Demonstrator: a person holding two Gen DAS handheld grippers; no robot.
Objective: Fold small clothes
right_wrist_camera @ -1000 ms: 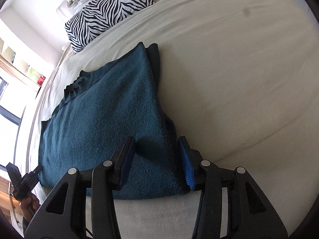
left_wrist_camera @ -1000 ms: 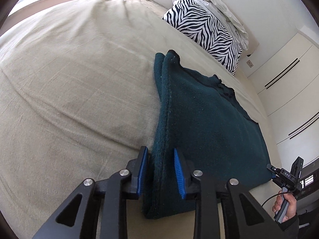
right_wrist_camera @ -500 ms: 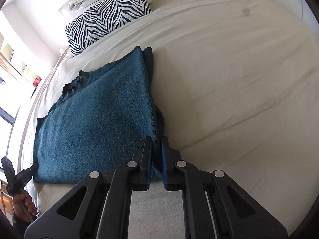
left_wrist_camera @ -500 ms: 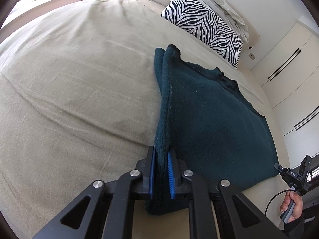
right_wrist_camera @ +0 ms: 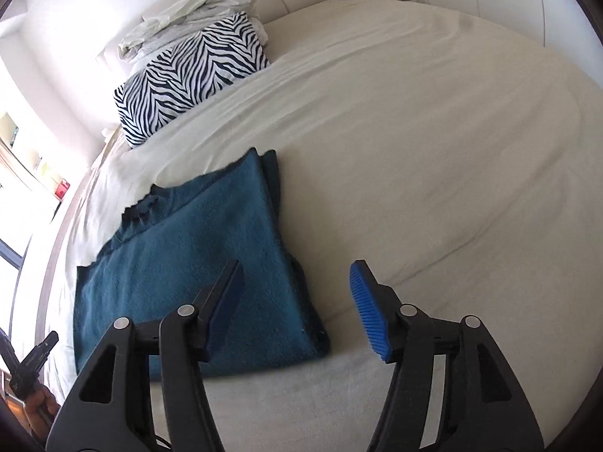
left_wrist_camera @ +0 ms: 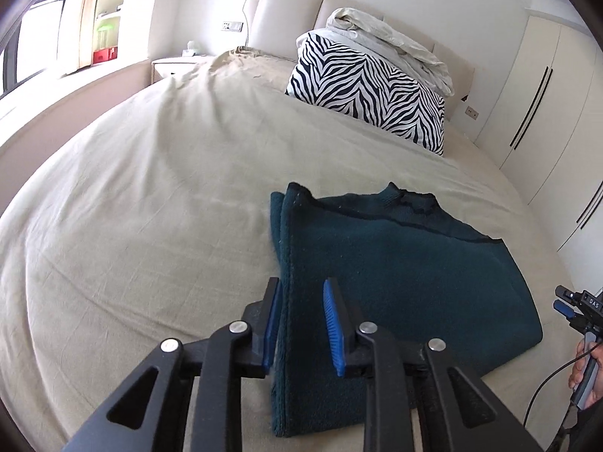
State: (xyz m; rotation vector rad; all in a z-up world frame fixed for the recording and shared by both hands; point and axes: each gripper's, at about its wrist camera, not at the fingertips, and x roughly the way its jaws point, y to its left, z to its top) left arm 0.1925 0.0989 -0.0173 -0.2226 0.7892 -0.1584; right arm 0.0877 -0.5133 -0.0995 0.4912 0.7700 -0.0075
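Observation:
A dark teal knit sweater (left_wrist_camera: 395, 275) lies folded flat on the beige bed (left_wrist_camera: 150, 207); it also shows in the right wrist view (right_wrist_camera: 196, 263). My left gripper (left_wrist_camera: 301, 324) is open, its blue pads straddling the sweater's folded left edge near the front corner. My right gripper (right_wrist_camera: 297, 309) is open wide and empty above the sweater's front right corner, one pad over the cloth and one over the sheet. The right gripper also shows at the far right of the left wrist view (left_wrist_camera: 576, 309).
A zebra-print pillow (left_wrist_camera: 369, 94) with a crumpled white duvet (left_wrist_camera: 392, 41) on it stands at the headboard. White wardrobe doors (left_wrist_camera: 542, 86) line the right wall. A nightstand (left_wrist_camera: 169, 67) and window are at the left.
Both grippers were shut on the sweater's edges half a second ago; both have opened and let go. Both have pulled back and lifted, so the views now show more of the room.

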